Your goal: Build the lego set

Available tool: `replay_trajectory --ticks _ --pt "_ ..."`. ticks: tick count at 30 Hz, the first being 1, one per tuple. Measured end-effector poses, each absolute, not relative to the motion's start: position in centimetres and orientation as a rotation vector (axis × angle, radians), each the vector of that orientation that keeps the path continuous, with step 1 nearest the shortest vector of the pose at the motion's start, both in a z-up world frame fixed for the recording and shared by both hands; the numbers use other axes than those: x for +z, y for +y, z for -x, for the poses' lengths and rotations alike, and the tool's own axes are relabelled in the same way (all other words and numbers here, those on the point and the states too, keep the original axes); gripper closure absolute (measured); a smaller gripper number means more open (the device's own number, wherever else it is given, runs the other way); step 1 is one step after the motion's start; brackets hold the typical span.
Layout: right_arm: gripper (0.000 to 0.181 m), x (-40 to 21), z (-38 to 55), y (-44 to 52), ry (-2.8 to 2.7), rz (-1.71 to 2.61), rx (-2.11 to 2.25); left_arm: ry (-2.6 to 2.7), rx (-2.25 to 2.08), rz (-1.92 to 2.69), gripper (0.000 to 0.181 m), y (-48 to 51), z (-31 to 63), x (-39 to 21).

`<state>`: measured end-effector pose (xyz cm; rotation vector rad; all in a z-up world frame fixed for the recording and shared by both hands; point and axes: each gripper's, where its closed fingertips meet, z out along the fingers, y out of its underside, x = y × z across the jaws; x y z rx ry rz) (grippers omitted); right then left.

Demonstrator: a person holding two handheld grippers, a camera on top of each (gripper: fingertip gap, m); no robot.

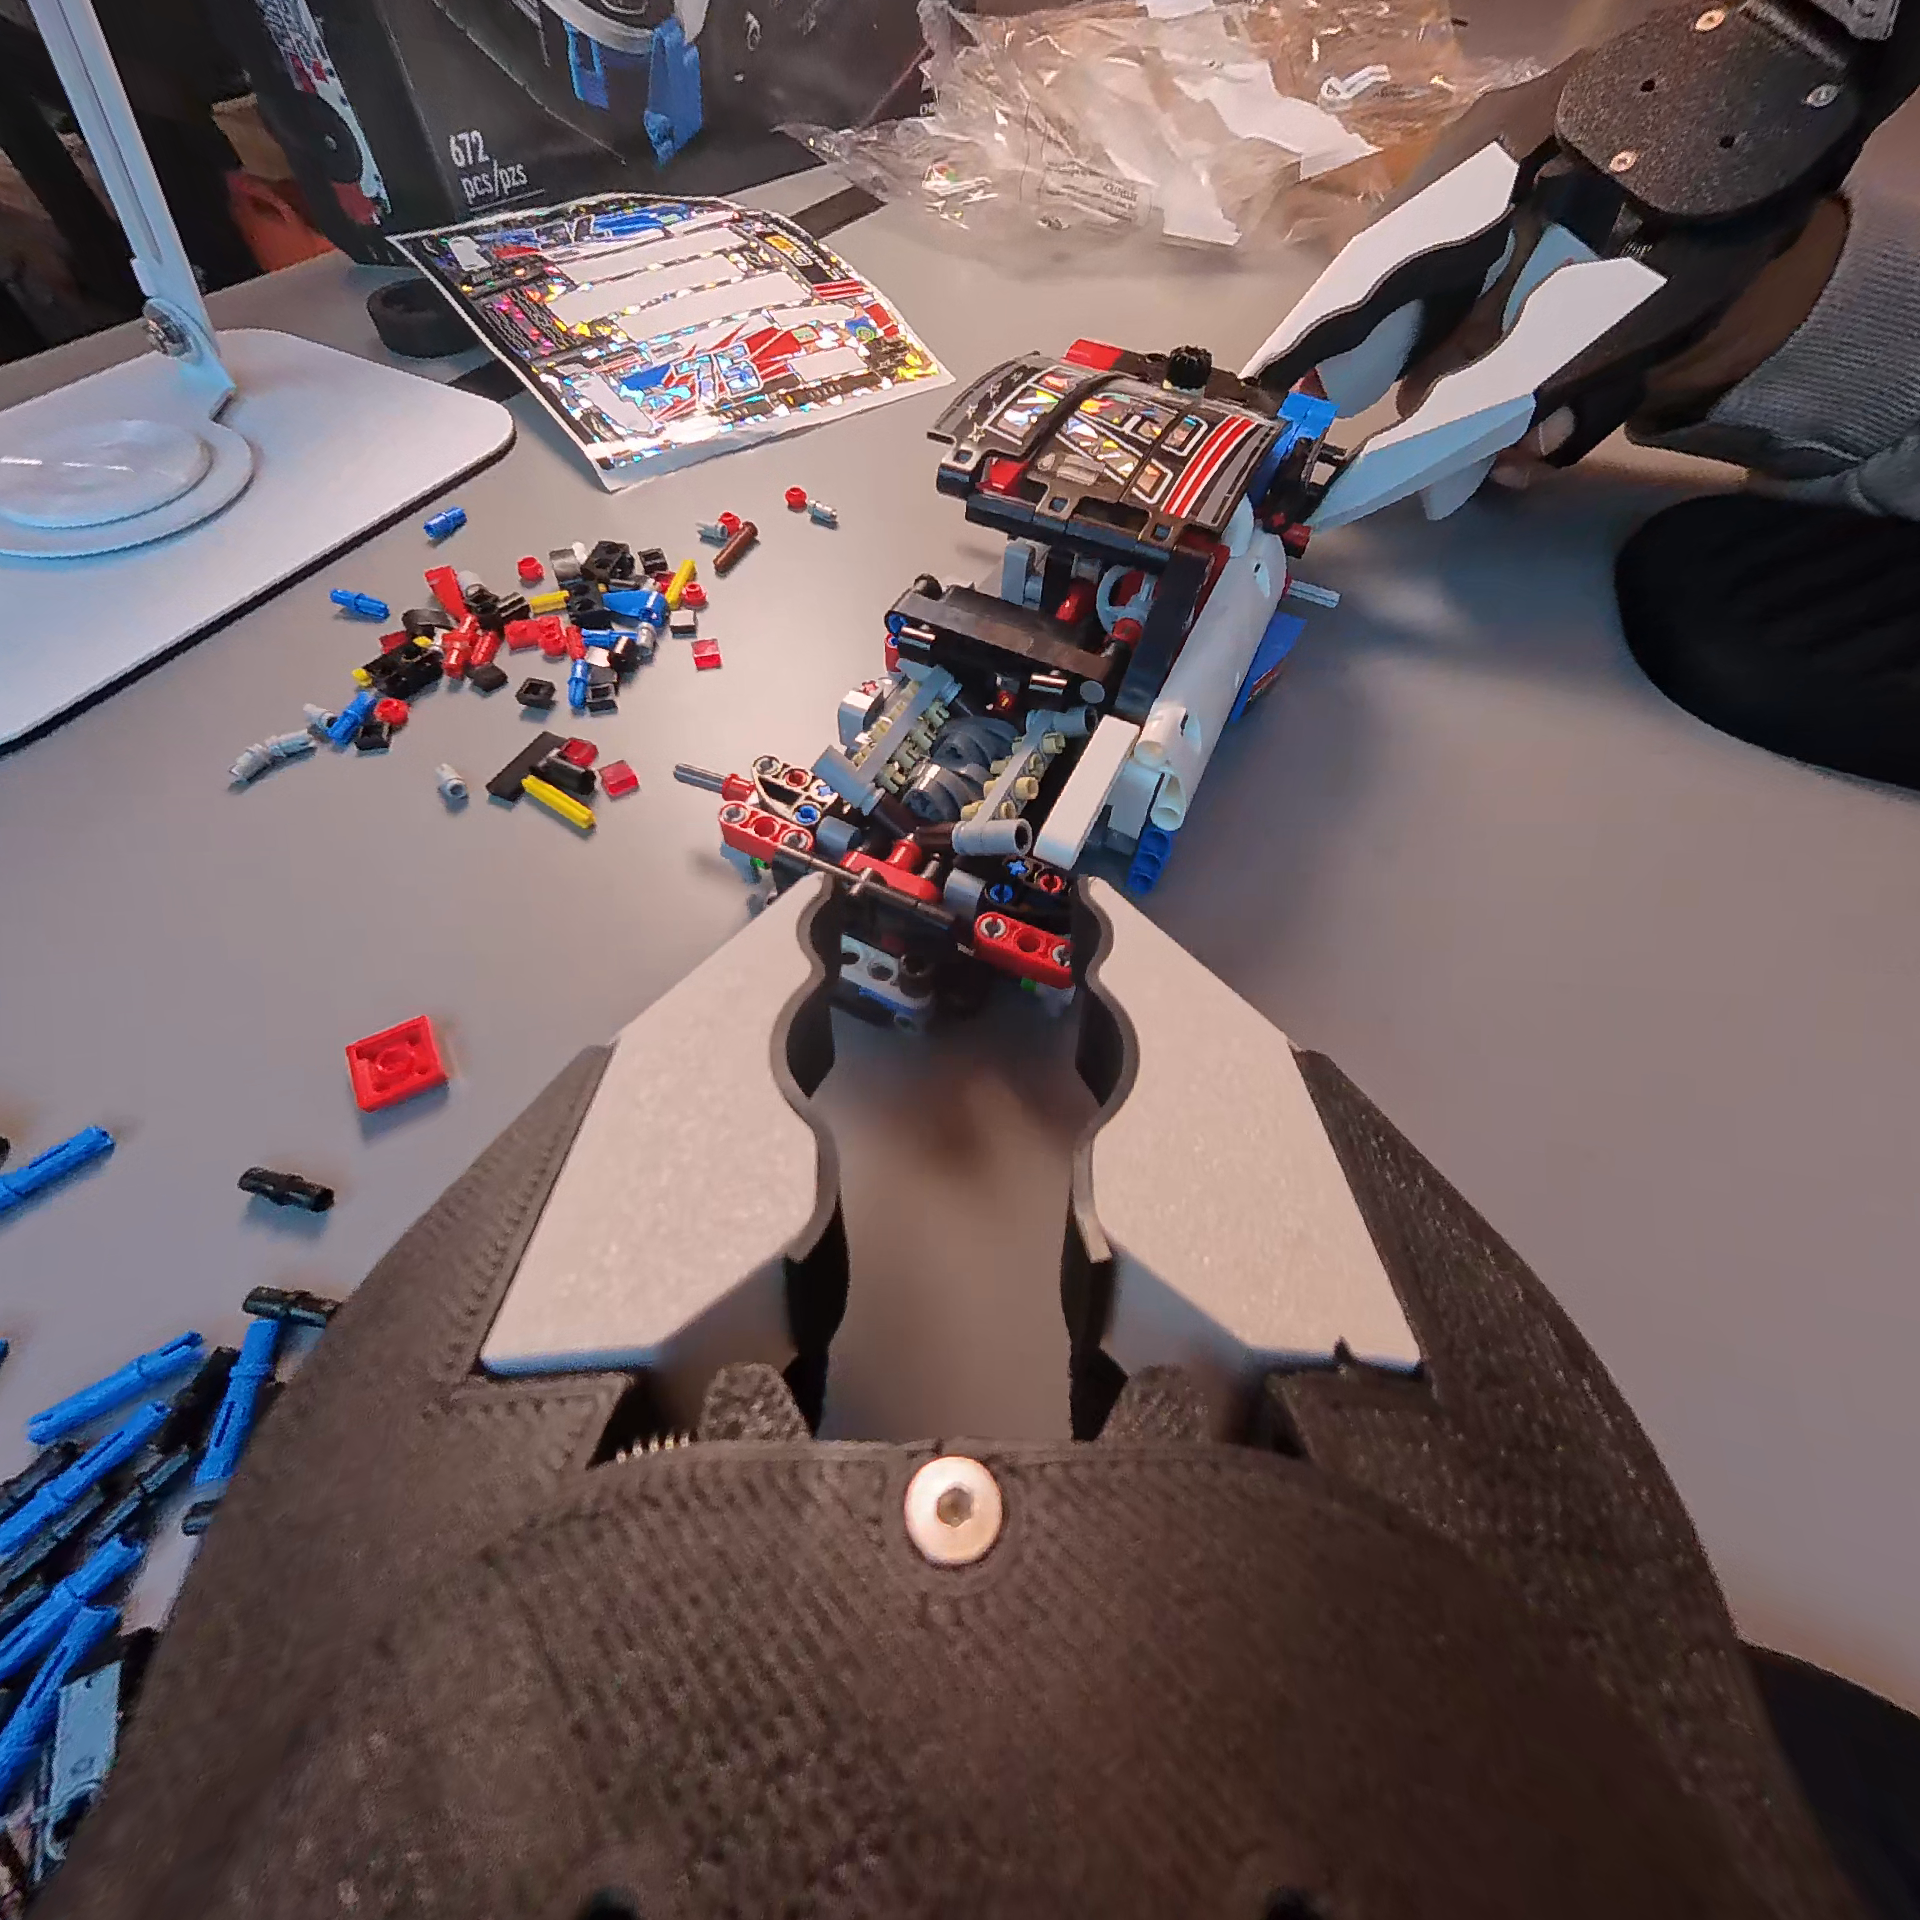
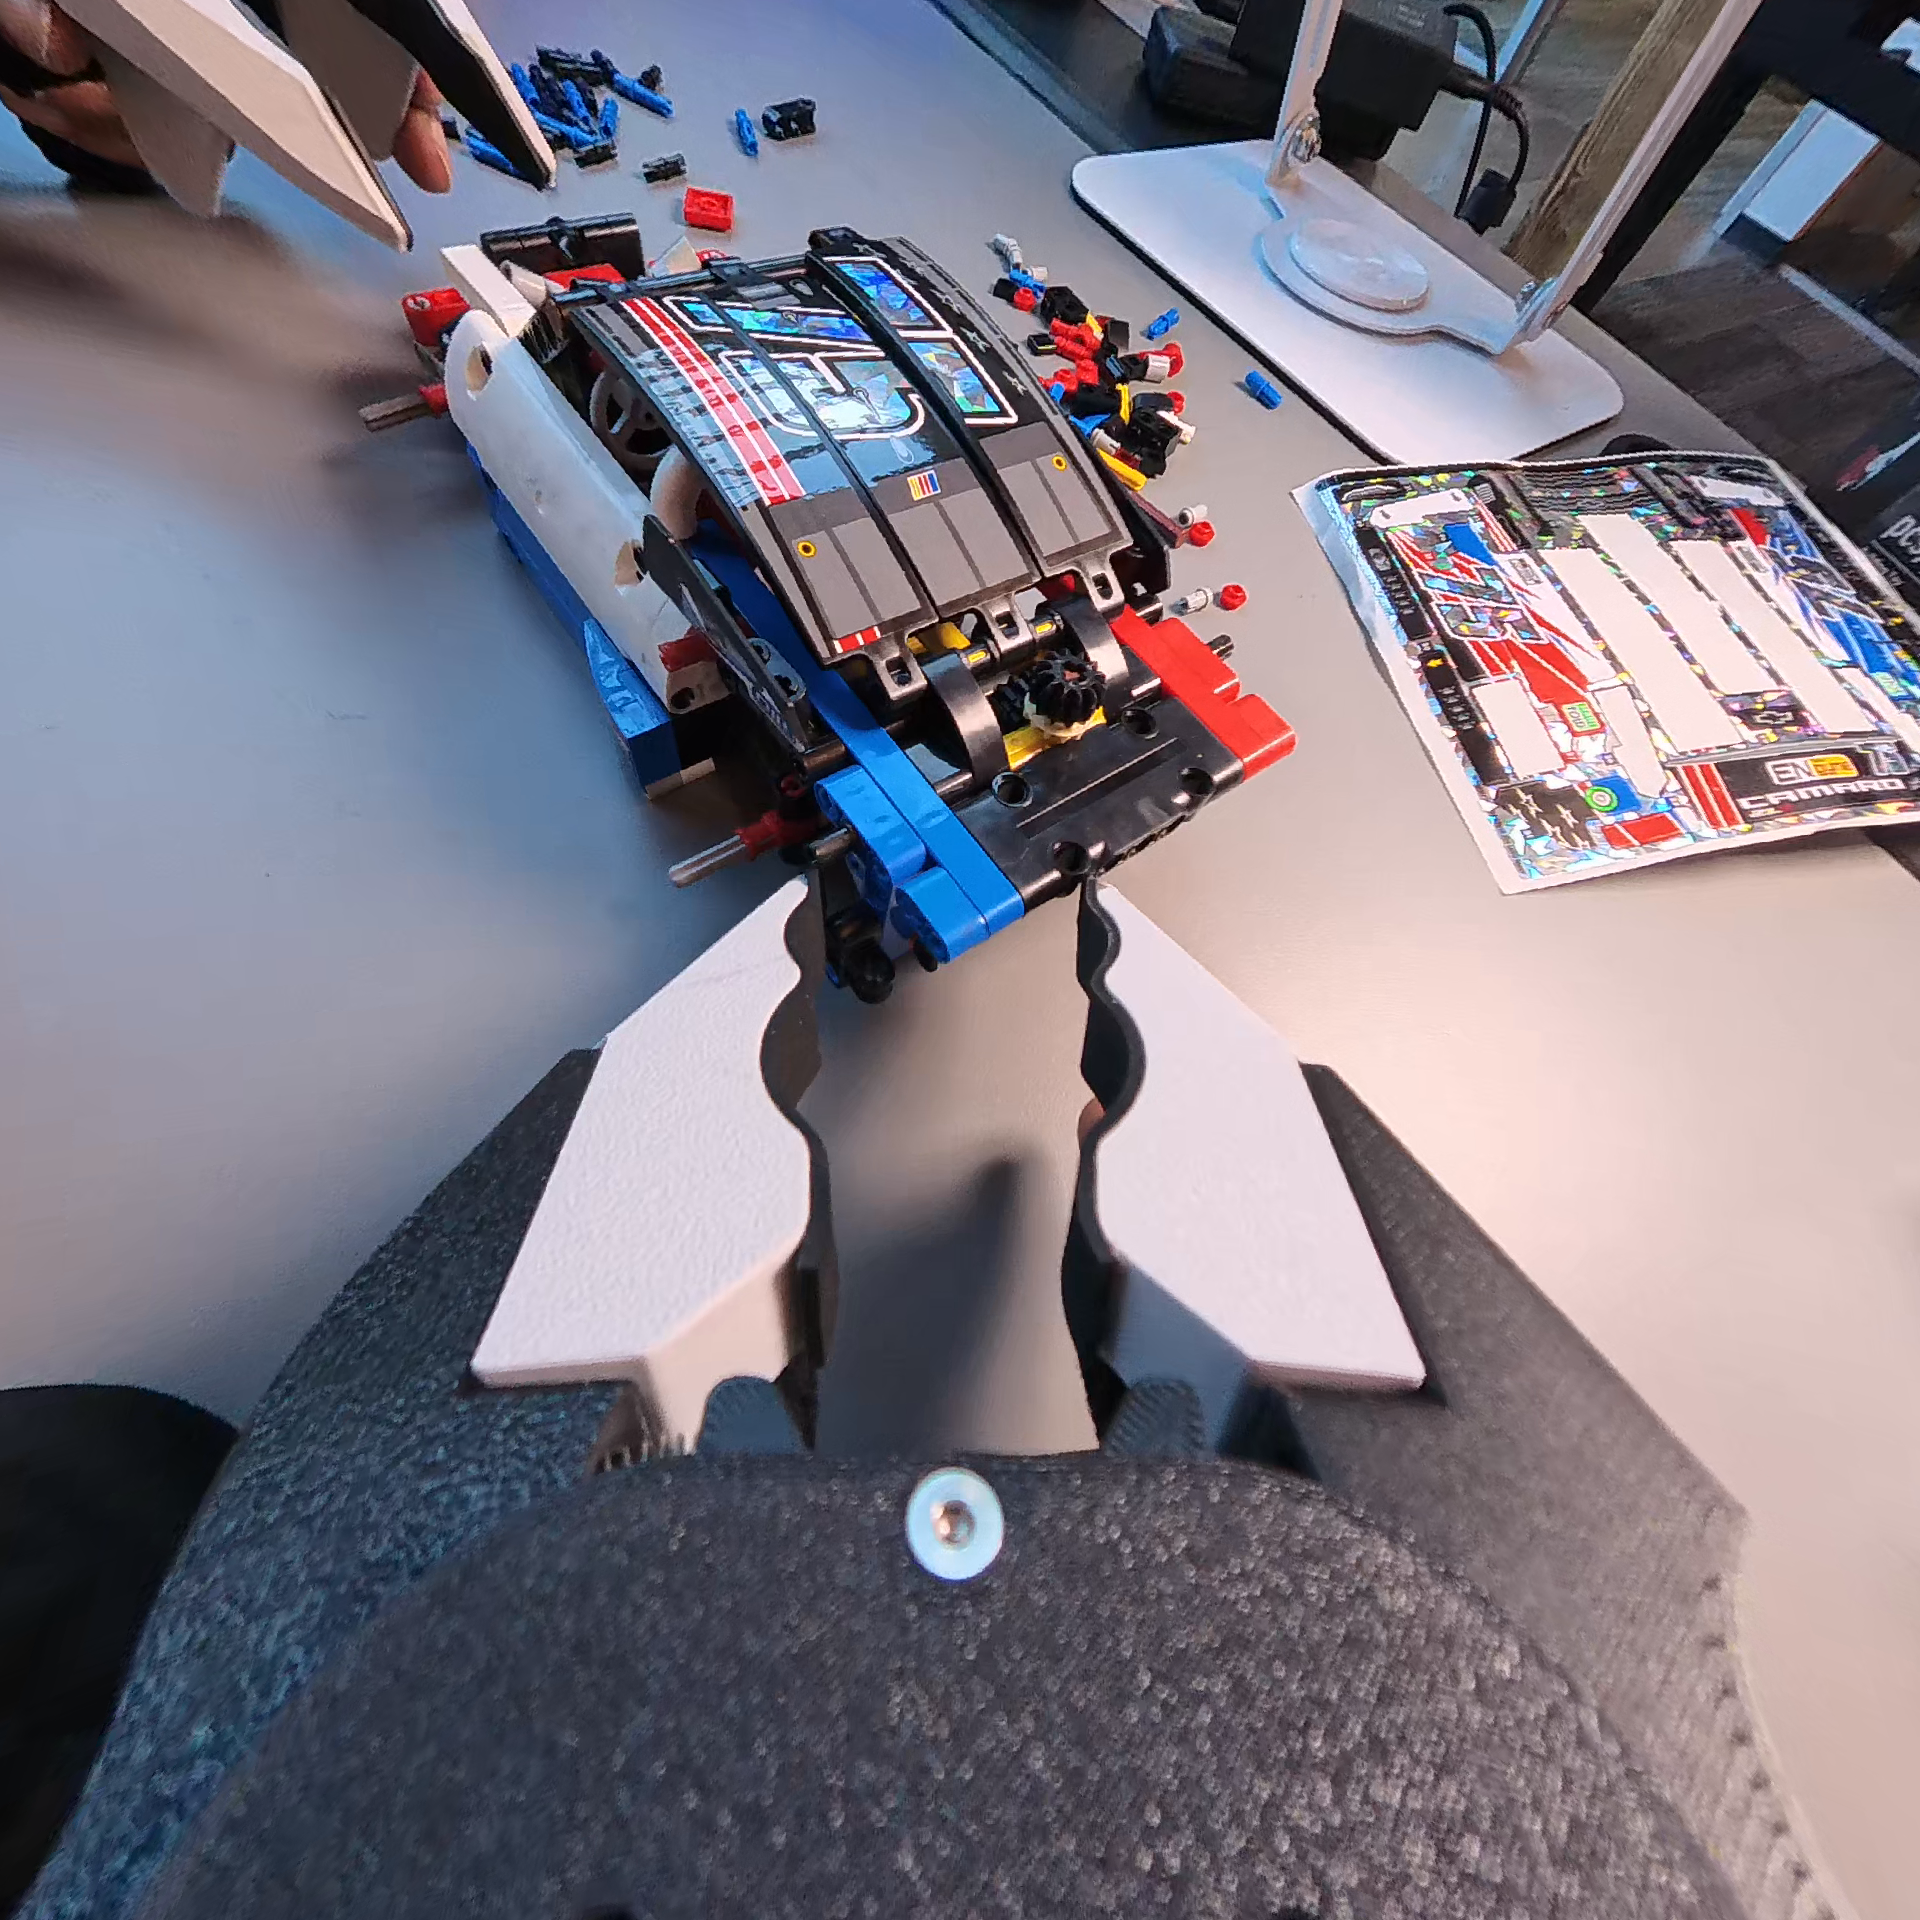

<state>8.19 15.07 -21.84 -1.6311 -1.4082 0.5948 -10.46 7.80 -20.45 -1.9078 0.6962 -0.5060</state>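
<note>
Jaws of both grippers flank the lego car (image 1: pixel 1049 665) lengthwise.

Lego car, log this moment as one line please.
left gripper: open, at engine end of lego car | right gripper: open, at opposite end | loose pieces: beside car on table

Office desk: grey tabletop (image 1: pixel 1455 1039), monitor stand (image 2: pixel 1351 281), power cable (image 2: pixel 1496 114).

Half-built lego car (image 1: pixel 1081 665) sits flat on the grey table, stickered black roof on, engine exposed up front, white-blue side panel, loose pieces (image 1: pixel 520 644) scattered beside it.
</note>
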Motion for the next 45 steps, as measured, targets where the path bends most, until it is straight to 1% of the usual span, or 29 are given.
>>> replay_trajectory --ticks 10,20,29,34,38,40,43,45 --pt "0.135 -21.9 -7.8 15.2 -1.411 1.613 0.557 0.739 -0.488 1.831 0.139 7.5 9.2 -19.6" --pt "0.133 -21.7 -7.7 15.3 -1.407 1.582 0.477 0.772 -0.524 1.777 0.151 7.0 7.7 -18.6" --pt "0.134 -21.7 -7.7 15.3 -1.402 1.584 0.48 0.842 -0.565 1.777 0.15 8.7 4.5 -17.9" --pt "0.134 -21.7 -7.6 15.3 -1.402 1.582 0.484 0.889 -0.542 1.788 0.157 9.5 3.1 -18.2" --pt "0.134 -21.8 -7.6 15.2 -1.404 1.579 0.478 0.929 -0.501 1.806 0.169 10.1 2.8 -18.8" --pt "0.134 -21.8 -7.6 15.2 -1.406 1.578 0.476 0.931 -0.52 1.812 0.171 10.0 2.7 -18.9" --pt "0.134 -21.8 -7.6 15.2 -1.409 1.579 0.475 0.926 -0.538 1.817 0.171 9.9 2.6 -18.9" --pt "0.134 -21.9 -7.6 15.2 -1.41 1.578 0.473 0.922 -0.564 1.814 0.167 9.7 2.5 -18.9"
